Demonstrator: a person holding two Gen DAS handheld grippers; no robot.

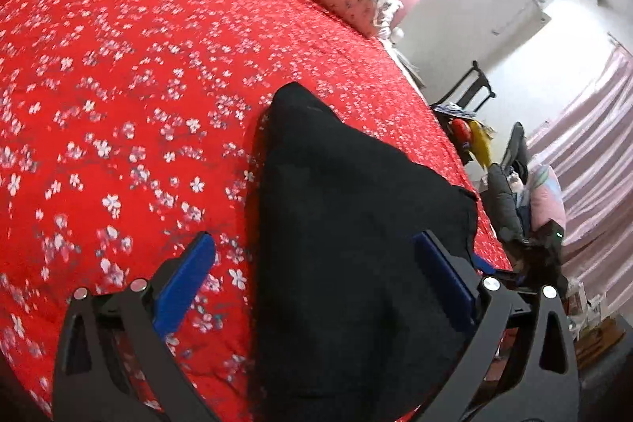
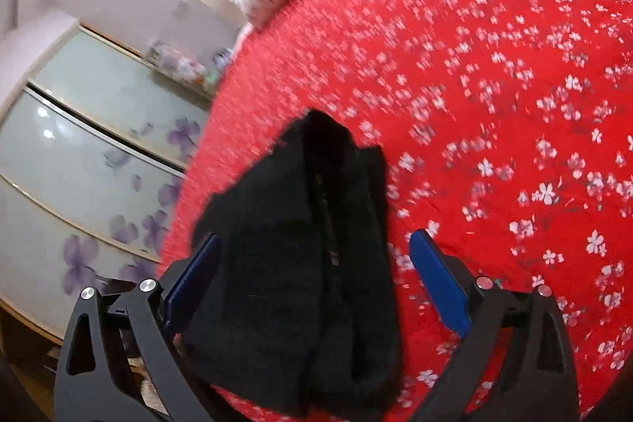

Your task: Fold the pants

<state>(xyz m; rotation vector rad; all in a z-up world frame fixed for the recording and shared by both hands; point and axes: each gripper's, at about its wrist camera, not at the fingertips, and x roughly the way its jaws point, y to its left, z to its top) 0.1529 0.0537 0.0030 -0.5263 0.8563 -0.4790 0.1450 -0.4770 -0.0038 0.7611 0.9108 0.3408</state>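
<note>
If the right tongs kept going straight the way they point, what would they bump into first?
Most likely the black pants, which lie between the open right tongs and stretch ahead of them on the red bedspread. Depth is hard to judge, so contact may already be close.

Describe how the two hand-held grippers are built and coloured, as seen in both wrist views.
The left hand-held gripper and right hand-held gripper look alike: matte black angular linkage arms with triangular cut-outs, round silver pivot bolts at the joints, and flat blue pads lining the two fingers. No cables, markings, sleeves or hands show.
</note>
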